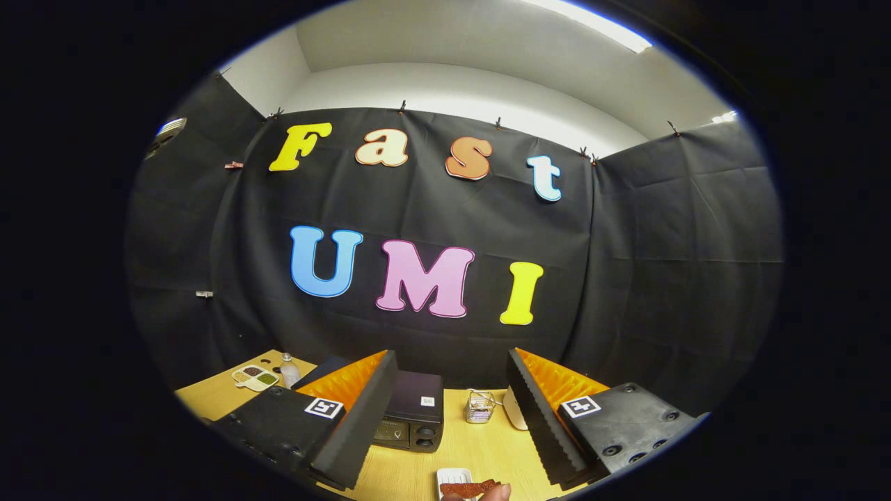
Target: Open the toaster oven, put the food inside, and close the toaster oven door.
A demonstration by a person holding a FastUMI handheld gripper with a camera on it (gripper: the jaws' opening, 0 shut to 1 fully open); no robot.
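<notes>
My gripper (452, 372) is open, held high above a wooden table (480, 452), its two fingers spread wide with nothing between them. A black toaster oven (414, 410) stands on the table beyond the left finger, which hides its left part; its knobs face me. Whether its door is open I cannot tell. Below and between the fingers lies a small white tray (454, 477) with a reddish-brown piece of food (469, 488) on it. A person's fingertip (495, 493) touches the food.
A small wire basket (480, 406) stands beyond the fingers, right of the oven, with a white object (514, 409) beside it. At the table's far left corner sit a divided white dish (255, 377) with fillings and a small clear bottle (289, 370). Black cloth walls enclose the table.
</notes>
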